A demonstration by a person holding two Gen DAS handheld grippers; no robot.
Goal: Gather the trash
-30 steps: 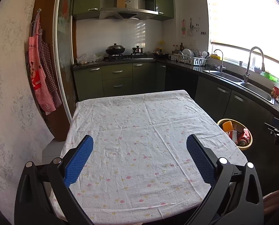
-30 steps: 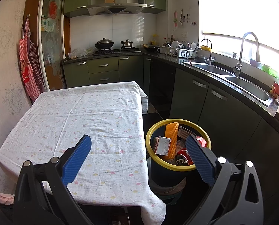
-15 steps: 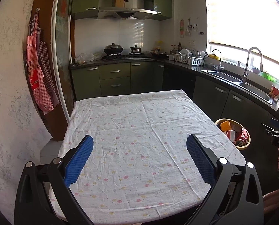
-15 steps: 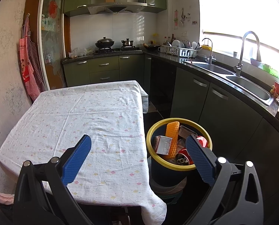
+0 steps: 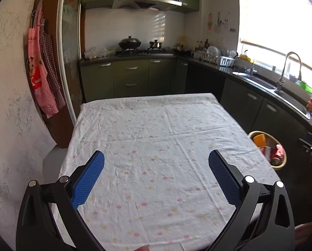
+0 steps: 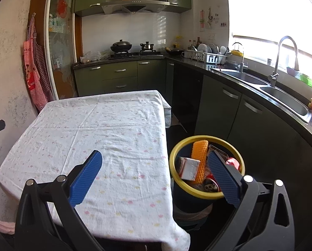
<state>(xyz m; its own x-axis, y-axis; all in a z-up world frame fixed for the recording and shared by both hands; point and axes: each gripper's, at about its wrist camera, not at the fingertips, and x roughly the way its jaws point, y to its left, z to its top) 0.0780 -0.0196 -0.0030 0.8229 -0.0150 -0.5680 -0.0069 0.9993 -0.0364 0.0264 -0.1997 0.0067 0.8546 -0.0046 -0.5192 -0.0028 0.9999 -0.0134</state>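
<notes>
table – white floral cloth | wok on stove | aprons – hung left | sink right

Both wrist views face table, stove beyond.

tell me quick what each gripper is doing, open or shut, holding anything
Left gripper: open, holding nothing, above the tablecloth.
Right gripper: open, holding nothing, beside the trash bin.
</notes>
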